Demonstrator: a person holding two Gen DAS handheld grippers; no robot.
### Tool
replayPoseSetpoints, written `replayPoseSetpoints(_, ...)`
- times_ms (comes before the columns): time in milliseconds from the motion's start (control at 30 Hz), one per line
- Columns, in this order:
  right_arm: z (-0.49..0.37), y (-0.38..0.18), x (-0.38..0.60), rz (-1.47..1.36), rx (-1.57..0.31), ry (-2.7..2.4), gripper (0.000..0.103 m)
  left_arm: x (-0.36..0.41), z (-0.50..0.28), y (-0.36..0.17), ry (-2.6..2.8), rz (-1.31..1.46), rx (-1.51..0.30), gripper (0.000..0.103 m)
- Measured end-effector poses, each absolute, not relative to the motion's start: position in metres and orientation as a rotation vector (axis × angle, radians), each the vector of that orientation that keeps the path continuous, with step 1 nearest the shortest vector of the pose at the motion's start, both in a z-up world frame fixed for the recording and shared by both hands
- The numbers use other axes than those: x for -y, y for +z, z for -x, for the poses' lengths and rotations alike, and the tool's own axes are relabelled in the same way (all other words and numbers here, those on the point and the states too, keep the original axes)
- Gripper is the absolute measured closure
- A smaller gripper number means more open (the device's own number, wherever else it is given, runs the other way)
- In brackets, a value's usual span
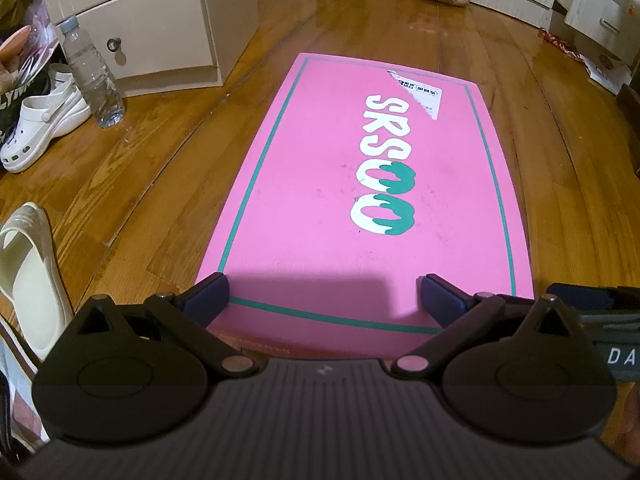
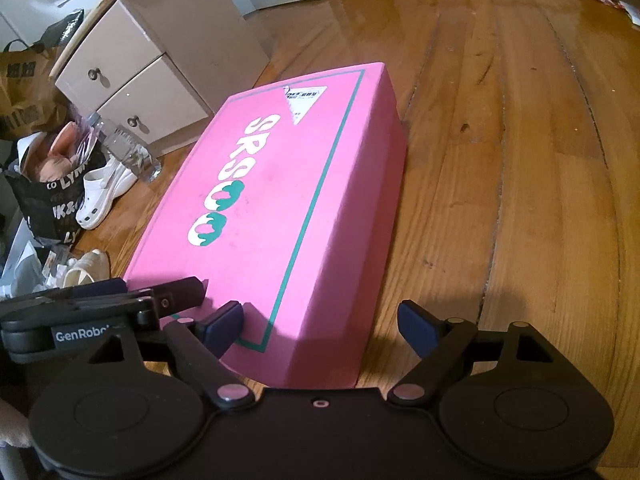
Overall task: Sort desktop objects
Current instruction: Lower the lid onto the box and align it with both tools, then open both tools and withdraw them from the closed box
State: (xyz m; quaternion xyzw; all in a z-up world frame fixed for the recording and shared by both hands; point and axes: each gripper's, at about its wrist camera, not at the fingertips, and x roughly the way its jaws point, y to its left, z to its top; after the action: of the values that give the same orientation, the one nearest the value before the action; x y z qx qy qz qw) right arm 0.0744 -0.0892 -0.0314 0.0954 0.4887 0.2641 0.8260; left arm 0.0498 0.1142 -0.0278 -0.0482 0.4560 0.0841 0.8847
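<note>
Mostly unobstructed: both tongs, left (image 1: 324, 294) and right (image 2: 322, 322), gape empty over pink box (image 1: 360, 200) (near edge hidden).

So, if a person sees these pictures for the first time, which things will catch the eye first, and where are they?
First comes the bright pink box with white and green letters, lying flat on the wooden floor in the middle of both views. Both grippers are at its near end, the left gripper and the right gripper, jaws open and empty. To the left stand a clear water bottle, white shoes and a beige drawer cabinet.
</note>
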Motion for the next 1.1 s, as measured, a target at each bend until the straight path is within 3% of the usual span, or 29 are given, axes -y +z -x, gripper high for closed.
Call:
replayPoseSetpoints(633,-0.075,-0.038,0.095,-0.277,-1.078,0.561,0.012,-0.108,-0.042,-0.027,0.194,0.057,-0.923,0.0)
replayPoseSetpoints(767,-0.072,-0.024,0.093,-0.277,-1.174,0.624,0.013,-0.1,-0.031,-0.014,0.191,0.0,-0.925,0.0)
replayPoseSetpoints(1100,-0.038,0.008,0.101,-0.117,-1.168,0.674,0.013,-0.087,-0.007,0.016,0.145,-0.036,-0.926,0.0)
